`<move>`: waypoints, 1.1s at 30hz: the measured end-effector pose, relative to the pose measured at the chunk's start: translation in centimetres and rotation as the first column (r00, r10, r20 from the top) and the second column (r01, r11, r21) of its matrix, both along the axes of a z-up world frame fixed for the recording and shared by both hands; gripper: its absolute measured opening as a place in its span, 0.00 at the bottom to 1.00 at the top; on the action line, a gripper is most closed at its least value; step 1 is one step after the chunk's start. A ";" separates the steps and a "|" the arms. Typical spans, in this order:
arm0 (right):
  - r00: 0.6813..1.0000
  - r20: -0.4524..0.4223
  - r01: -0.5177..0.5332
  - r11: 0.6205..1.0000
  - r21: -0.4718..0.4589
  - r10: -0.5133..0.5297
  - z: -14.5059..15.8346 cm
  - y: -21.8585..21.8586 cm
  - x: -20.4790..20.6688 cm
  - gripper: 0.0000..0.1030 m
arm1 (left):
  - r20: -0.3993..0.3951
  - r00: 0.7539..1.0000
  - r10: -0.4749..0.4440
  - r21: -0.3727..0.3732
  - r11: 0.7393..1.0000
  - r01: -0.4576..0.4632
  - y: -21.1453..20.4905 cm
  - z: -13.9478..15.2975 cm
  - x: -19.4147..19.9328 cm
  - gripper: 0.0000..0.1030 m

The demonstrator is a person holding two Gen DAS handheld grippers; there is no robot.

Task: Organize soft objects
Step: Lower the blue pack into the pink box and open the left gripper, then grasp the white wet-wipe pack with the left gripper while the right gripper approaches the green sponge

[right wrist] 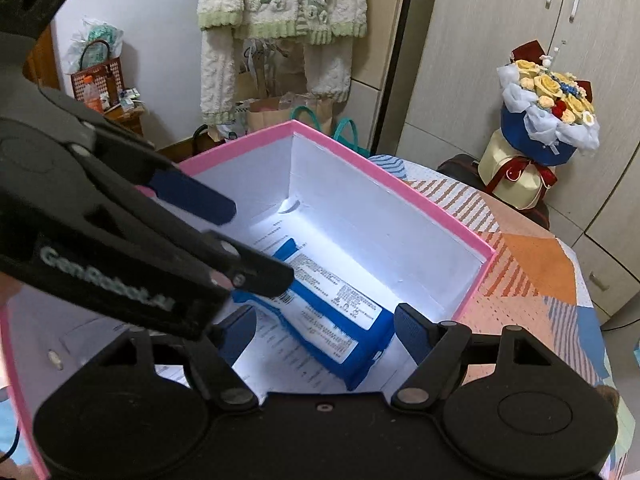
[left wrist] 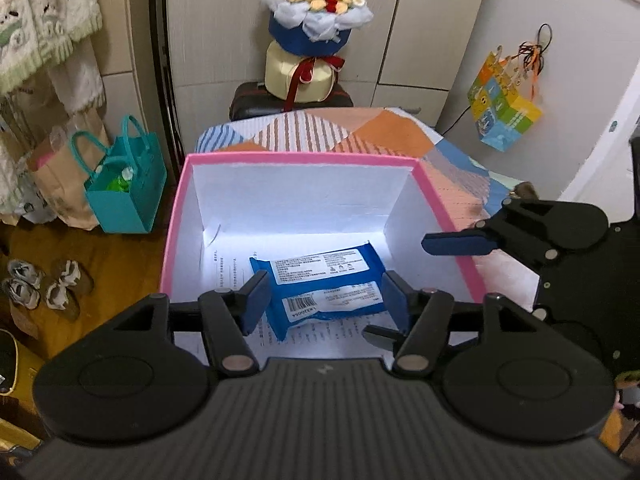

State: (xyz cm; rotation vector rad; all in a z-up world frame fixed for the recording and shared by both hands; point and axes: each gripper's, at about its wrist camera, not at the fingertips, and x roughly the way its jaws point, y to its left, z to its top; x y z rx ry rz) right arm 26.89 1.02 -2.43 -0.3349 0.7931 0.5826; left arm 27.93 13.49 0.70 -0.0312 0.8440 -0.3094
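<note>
Pale wardrobe doors (right wrist: 500, 60), wooden floor (left wrist: 120, 256), patchwork-covered table (left wrist: 380, 128), bouquet (left wrist: 316, 4) on a dark stool (left wrist: 256, 100).

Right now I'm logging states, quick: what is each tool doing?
Left tool: open above the blue wipes pack in the pink box, holding nothing.
Right tool: open, holding nothing.

A home bedroom: fleece pajamas (right wrist: 280, 4) hanging, wardrobe doors (right wrist: 520, 40), flower bouquet (left wrist: 316, 0).
</note>
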 end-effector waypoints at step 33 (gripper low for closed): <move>0.990 0.070 0.109 0.976 0.189 -0.125 4.0 -18.4 -17.2 0.78 | 0.143 0.936 -0.321 0.083 0.947 0.311 -11.3 3.9 -18.1 0.61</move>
